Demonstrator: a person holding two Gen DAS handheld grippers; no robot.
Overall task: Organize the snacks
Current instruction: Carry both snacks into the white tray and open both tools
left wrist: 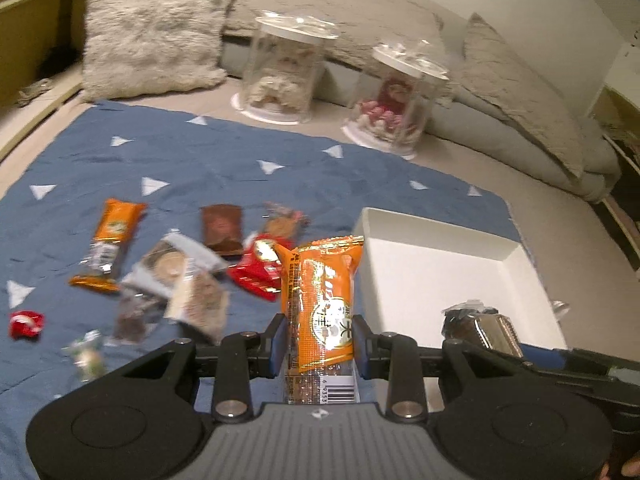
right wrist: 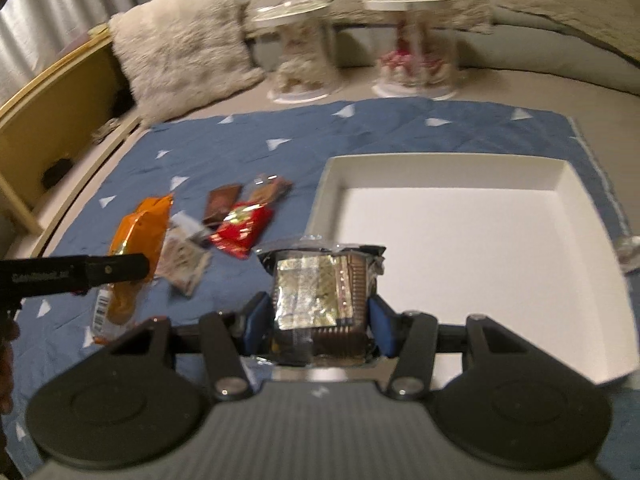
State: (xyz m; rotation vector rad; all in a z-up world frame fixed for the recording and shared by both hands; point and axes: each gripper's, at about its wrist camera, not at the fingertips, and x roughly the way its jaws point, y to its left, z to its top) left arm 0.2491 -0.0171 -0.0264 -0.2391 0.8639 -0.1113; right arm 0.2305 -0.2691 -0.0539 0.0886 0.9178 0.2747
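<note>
A: On the blue cloth (left wrist: 200,168), how far along is the tidying?

B: Barely begun, I judge. The white box (right wrist: 568,184) is empty; several snacks lie loose beside it.

A: And the grippers?

B: The left gripper (left wrist: 318,344) is clamped on an orange wrapped bar (left wrist: 320,280), glossy, barcode at its near end. The right gripper (right wrist: 318,320) grips a silver-and-brown foil packet (right wrist: 316,288), crinkled, at the box's near edge.

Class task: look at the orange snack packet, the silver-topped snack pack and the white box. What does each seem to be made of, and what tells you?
Orange snack packet: glossy plastic film, probably; it shines and crinkles.
Silver-topped snack pack: metallic foil under clear wrap, apparently; mirror-like glints.
Shallow white box: likely matte cardboard; flat dull walls, sharp folded corners.
</note>
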